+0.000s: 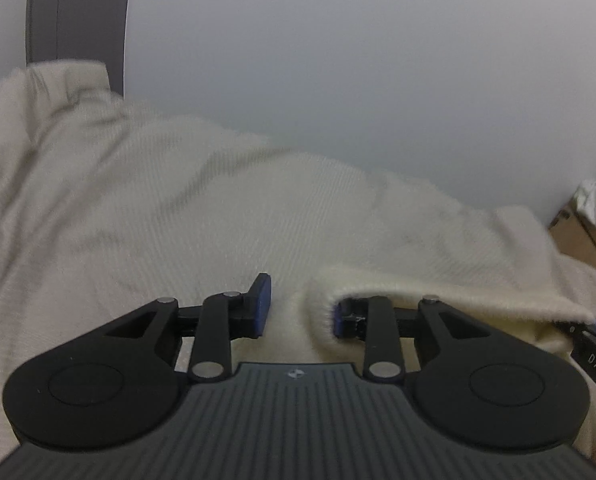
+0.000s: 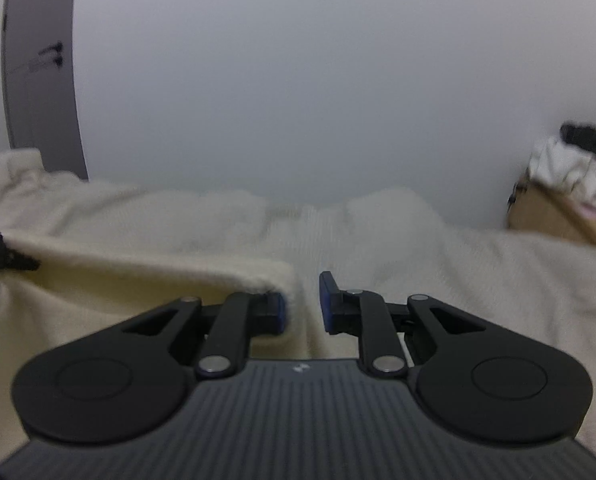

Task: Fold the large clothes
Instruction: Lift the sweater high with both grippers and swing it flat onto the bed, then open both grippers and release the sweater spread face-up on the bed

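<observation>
Cream knit garment (image 1: 137, 208) spread wide below a pale wall (image 1: 338, 60), both claws at its near folded edge.

The garment covers whatever carries it, so no edge of that surface shows. A cardboard box (image 2: 558, 216) heaped with clothes stands at the far right by the wall. The folded hem runs between the claws. The right claw (image 2: 302, 308) is clenched on the hem's thick fuzzy fold. The left claw (image 1: 301, 308) is released, jaws apart, the hem only draped over one finger.
</observation>
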### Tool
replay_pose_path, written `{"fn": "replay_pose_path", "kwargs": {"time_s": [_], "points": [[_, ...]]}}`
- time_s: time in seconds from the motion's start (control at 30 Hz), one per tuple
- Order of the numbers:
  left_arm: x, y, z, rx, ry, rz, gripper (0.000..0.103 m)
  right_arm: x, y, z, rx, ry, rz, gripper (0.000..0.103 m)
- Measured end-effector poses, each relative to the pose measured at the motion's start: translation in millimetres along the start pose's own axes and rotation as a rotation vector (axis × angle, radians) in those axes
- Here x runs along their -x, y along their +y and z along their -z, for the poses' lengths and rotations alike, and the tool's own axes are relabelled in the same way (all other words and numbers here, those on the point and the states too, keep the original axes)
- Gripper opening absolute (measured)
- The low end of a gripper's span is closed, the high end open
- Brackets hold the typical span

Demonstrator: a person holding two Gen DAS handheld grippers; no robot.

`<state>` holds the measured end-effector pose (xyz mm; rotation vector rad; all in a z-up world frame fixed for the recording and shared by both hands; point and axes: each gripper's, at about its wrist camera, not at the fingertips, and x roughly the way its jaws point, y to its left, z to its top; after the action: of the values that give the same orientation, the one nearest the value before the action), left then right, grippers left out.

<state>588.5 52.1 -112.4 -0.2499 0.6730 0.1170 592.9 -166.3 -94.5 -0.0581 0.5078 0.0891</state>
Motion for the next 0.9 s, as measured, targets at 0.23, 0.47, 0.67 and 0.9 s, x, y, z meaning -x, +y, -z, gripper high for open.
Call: {"fn": "replay_pose_path", "kwargs": {"time_s": [0.23, 0.47, 0.67, 0.9], "points": [[-60.7, 21.1, 0.9, -0.020, 0.112, -0.017, 0.039, -34.0, 6.9, 32.1, -0.048, 0.093, -0.019, 0.025], [-59.7, 21.8, 2.1, -0.062, 0.144, 0.002, 0.041, -37.9, 1.2, 34.8, -0.072, 0.088, -0.029, 0.028], [-24.7, 7.2, -11.7, -0.116, 0.200, 0.054, 0.079, -25.8, -5.6, 9.8, -0.074, 0.170, -0.058, 0.036], [36.3, -6.2, -19.6, -0.138, 0.146, 0.088, 0.085, 11.4, -3.5, -14.7, -0.088, 0.147, -0.110, 0.066]]}}
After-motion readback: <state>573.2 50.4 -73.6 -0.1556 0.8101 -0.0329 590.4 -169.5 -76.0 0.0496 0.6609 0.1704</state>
